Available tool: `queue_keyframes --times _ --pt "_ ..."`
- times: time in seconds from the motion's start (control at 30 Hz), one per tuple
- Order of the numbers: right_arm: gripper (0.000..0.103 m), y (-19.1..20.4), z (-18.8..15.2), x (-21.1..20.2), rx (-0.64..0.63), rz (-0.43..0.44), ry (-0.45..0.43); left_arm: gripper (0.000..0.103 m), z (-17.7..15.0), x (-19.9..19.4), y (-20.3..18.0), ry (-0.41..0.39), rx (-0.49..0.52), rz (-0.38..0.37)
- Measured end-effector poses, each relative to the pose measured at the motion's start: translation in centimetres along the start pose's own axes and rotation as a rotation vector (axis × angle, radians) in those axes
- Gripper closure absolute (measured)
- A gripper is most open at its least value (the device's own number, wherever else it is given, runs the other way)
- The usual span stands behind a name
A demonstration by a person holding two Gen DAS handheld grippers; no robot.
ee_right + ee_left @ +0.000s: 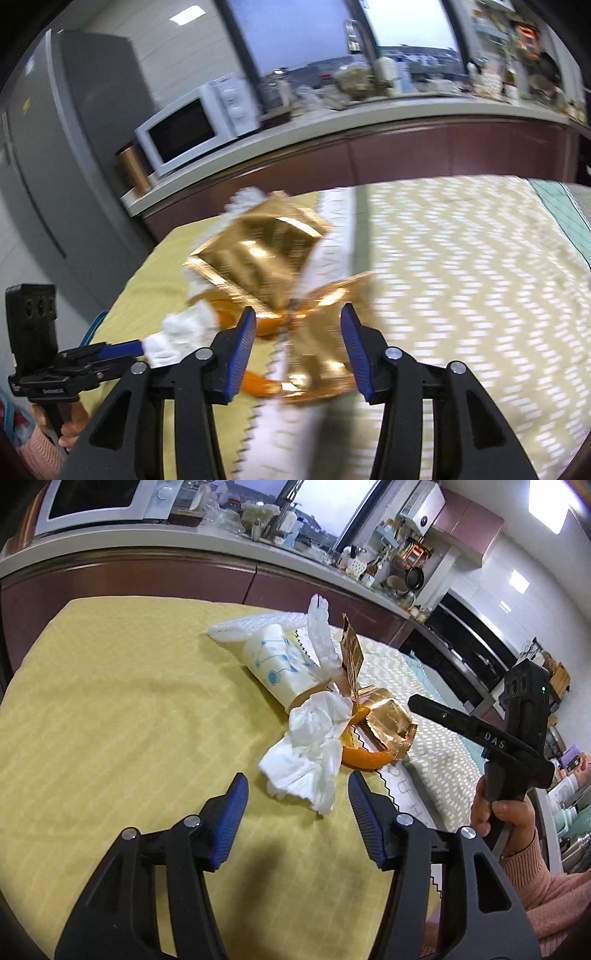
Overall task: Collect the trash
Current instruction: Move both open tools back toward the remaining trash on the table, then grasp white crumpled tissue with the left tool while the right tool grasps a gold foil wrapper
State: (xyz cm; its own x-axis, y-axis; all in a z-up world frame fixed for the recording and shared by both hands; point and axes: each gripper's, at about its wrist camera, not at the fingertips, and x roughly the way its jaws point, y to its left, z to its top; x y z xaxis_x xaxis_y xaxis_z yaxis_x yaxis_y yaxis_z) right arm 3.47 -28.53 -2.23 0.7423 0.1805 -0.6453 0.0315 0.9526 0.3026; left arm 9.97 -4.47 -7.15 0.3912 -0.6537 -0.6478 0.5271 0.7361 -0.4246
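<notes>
A small heap of trash lies on the yellow tablecloth (pixel 110 701). It holds a crumpled white tissue (pixel 310 753), a paper cup (pixel 277 664) on its side, an orange peel (pixel 365 758), a gold foil wrapper (pixel 388 723) and a white plastic strip (pixel 321 627). My left gripper (pixel 297 782) is open, its tips just short of the tissue's near edge. My right gripper (pixel 298 314) is open too, and the blurred gold wrapper (pixel 258 251) and orange peel (pixel 258 384) lie between and just beyond its fingers. Neither gripper's pads press on anything.
A zigzag-patterned cloth (pixel 461 277) covers the table's right side, with a white saw-edged paper strip (pixel 284 435) along its border. A counter with a microwave (pixel 192 125) runs behind the table and a grey fridge (pixel 74 147) stands at the left. A hand (pixel 506 812) holds the right gripper.
</notes>
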Motion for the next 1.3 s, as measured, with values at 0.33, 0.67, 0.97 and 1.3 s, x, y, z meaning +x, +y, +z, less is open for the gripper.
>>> queue_keyframes --times 0.33,0.67,0.97,1.3 --pt "0.054 -3.8 -0.4 1.6 0.106 0.019 0.069 0.045 0.8 3.1 -0.9 0.090 0.006 0.024" --pt "0.074 -4.1 -1.0 1.8 0.117 0.050 0.081 0.079 1.3 4.5 -1.3 0.114 0.006 0.028" --pt "0.090 -4.2 -1.5 0.4 0.114 0.051 0.045 0.094 1.0 3.9 -1.9 0.088 0.018 0.030" --pt "0.090 -4.2 -1.2 -2.3 0.121 0.058 -0.013 0.095 0.5 1.1 -1.5 0.038 0.024 0.025"
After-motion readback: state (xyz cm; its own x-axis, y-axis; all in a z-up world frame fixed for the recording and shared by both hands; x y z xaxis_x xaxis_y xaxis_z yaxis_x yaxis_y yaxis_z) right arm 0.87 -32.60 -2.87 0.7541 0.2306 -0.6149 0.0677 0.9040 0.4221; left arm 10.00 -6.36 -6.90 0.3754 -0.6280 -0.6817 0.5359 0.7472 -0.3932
